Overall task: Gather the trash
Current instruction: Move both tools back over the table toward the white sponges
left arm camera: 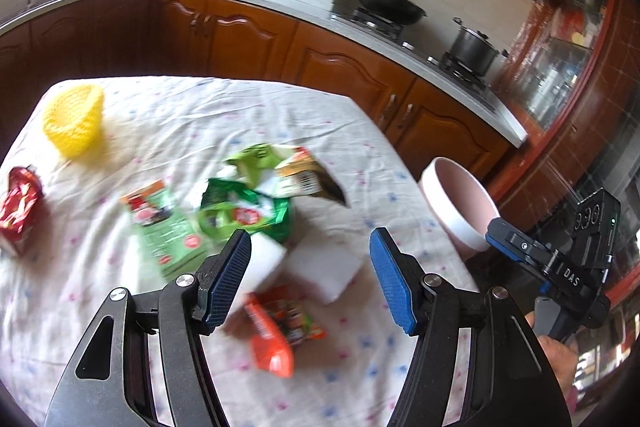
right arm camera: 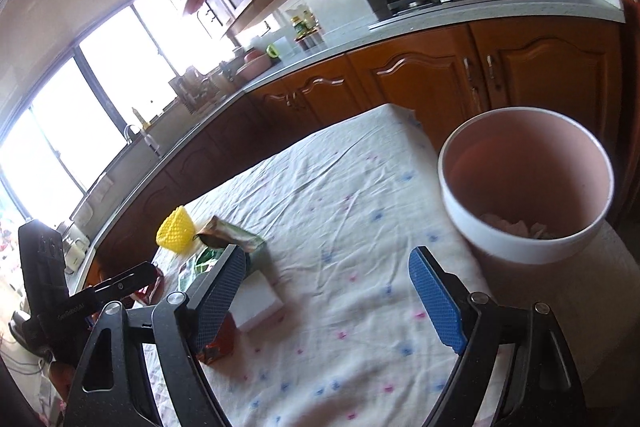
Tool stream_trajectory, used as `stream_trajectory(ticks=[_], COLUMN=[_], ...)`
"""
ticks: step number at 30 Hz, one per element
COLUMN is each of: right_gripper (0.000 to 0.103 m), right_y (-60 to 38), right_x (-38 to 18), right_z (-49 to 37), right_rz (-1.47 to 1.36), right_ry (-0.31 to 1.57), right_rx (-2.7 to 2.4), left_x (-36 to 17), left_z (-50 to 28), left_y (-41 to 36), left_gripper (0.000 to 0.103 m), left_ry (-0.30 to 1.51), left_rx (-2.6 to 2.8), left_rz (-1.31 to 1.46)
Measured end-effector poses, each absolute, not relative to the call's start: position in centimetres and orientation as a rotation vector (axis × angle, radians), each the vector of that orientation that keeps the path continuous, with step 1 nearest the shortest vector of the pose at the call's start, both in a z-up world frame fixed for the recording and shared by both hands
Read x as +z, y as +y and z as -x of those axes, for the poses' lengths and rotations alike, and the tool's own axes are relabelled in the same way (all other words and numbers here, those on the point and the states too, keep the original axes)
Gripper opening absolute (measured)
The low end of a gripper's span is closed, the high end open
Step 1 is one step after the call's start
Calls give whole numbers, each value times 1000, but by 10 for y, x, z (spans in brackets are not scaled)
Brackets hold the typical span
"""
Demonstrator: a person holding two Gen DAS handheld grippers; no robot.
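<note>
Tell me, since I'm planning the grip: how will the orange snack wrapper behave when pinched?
The orange snack wrapper looks crumpled and thin, so probably floppy and very light. Its glossy film may slip between pads. It lies flat on the tablecloth, so pinching an edge seems hard.

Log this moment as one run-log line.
task: collect trash | left gripper: open, over white blocks | right gripper: open, empty | pink bin: holds paper | wrappers: on table
</note>
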State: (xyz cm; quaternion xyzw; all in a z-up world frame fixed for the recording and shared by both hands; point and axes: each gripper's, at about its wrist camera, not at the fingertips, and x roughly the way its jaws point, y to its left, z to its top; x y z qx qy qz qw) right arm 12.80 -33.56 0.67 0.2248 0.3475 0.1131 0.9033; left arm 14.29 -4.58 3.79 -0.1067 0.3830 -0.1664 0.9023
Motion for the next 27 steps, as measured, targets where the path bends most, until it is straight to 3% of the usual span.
stream_trajectory(ticks=[15, 27], right_gripper=[86, 85], right_y=[-269, -227], right_x=[-7, -24], right_z=[-131, -140], right_rz=[-353, -242], right_ry=[778, 853], right_rx=[376, 452], left_x=[17, -7], left_z=[-126, -132], left_y=[16, 3], left_gripper=[63, 63], left_ry=[814, 870], left_rx=[-272, -379], left_rz=[187, 74])
